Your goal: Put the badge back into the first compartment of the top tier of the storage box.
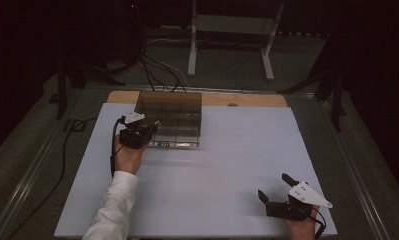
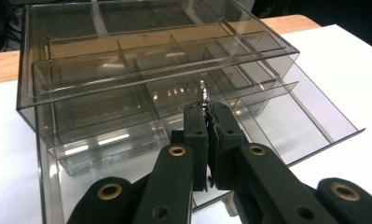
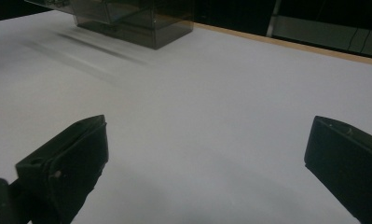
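In the high view we see a smoky clear box (image 1: 171,117) at the far left of the white table (image 1: 227,165), with our left gripper (image 1: 146,131) at its near left corner and our right gripper (image 1: 277,189) well apart, at the near right edge. From up here the box reads as one dark block with faint dividers.

The left gripper view tells us more. The box (image 2: 127,60) is a case of stacked drawers split into compartments, and the lowest drawer (image 2: 309,116) is slid out toward us, its floor bare on the right. The left gripper (image 2: 207,119) has its fingers (image 2: 195,140) pressed almost together, pinching a small shiny metal piece (image 2: 203,91) that sticks up just above the tips, in front of the middle drawers. We cannot tell what that piece is or whether it is fixed to a drawer.

The right gripper view looks along the table toward the box (image 3: 132,21), far off at the upper left. Here the right gripper (image 3: 207,149) has its fingers (image 3: 76,154) spread wide over bare table, holding nothing.
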A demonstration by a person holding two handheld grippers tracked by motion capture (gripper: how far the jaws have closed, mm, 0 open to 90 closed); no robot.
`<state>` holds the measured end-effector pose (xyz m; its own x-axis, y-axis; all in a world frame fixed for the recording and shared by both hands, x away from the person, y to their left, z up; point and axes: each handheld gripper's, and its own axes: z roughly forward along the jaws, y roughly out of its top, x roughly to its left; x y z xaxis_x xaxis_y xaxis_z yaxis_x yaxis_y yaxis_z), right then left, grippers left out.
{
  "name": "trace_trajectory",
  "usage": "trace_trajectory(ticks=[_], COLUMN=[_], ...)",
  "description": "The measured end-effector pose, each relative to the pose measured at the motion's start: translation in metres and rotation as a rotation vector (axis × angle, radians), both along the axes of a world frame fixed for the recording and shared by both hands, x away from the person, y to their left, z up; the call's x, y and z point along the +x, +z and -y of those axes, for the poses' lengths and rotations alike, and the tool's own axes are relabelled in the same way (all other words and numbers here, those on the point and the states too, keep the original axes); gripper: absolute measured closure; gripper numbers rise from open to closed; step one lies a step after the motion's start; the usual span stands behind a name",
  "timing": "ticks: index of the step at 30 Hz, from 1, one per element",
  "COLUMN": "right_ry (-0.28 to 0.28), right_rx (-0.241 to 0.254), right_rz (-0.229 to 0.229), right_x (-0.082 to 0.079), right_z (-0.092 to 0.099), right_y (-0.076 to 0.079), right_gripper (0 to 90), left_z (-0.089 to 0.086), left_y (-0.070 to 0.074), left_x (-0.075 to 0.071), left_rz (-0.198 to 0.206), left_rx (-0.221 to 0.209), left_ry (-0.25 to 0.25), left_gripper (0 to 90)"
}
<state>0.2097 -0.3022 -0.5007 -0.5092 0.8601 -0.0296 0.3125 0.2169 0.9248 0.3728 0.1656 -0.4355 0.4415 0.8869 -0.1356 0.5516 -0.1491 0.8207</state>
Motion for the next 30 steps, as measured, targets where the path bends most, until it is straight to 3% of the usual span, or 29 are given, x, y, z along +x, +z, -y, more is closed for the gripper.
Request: trace_trajectory(ticks=[30], right_ry=[0.0], right_rx=[-0.001], right_rz=[-0.004], right_x=[0.0], right_z=[-0.001], right_y=[0.0], right_gripper=[0.0], left_z=[-0.017], left_y=[-0.006], left_x=[0.002], left_rz=[-0.028], left_rx=[0.018], left_ry=[0.051], left_gripper=[88.2])
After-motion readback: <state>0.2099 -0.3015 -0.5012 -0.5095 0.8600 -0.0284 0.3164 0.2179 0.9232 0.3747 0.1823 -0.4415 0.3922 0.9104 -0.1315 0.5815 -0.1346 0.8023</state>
